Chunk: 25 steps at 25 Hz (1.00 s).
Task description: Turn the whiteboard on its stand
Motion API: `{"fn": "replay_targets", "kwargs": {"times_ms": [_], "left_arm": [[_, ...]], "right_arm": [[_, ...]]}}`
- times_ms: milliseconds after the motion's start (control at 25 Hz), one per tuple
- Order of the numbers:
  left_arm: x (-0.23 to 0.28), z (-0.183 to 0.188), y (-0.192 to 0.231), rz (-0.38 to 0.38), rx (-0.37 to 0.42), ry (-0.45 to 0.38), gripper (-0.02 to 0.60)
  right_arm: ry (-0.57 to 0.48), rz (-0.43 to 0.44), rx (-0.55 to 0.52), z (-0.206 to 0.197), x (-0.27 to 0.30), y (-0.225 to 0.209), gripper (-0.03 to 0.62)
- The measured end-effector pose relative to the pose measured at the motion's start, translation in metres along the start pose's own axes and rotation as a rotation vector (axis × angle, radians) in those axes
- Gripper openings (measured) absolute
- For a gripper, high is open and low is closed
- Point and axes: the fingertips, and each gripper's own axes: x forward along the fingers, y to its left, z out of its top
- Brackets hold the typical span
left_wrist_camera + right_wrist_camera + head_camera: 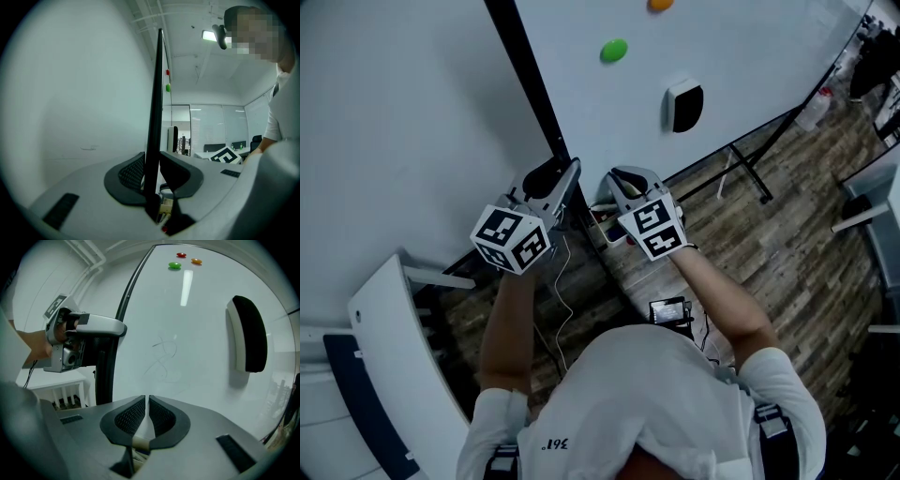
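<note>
Standing upright before me on its black stand (748, 161), the one whiteboard (741, 56) is the biggest thing here. I hold two grippers. My left gripper (151, 165) has its fingers clamped on the board's dark side edge, one pad on each face. My right gripper (148, 401) points at the white face, its fingers almost together with nothing between them. One eraser (684, 106) sticks to the board. Three small magnets sit higher up: a green magnet (174, 266), a red magnet (181, 255) and an orange magnet (196, 261).
</note>
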Motion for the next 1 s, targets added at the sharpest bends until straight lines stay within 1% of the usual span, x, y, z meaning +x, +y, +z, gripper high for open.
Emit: {"fn": "replay_targets", "kwargs": {"times_ms": [200,360,560,720,1000], "left_arm": [[0.000,0.001,0.000,0.004,0.000,-0.007,0.097],[-0.001,0.002,0.001,0.017,-0.012,-0.028,0.097],[-0.002,0.002,0.000,0.022,-0.020,-0.029,0.097],[-0.006,0.002,0.002,0.028,-0.047,-0.039,0.097],[-0.020,0.007,0.003,0.044,-0.055,-0.060,0.097]], "right_arm": [[0.007,0.010,-0.031,0.001,0.000,-0.001,0.044],[0.011,0.013,-0.036,0.001,0.001,-0.001,0.043],[0.024,0.017,-0.045,0.000,0.000,0.000,0.044],[0.020,0.007,-0.038,0.003,-0.002,0.000,0.044],[-0.013,-0.027,-0.018,0.014,-0.013,-0.003,0.044]]}}
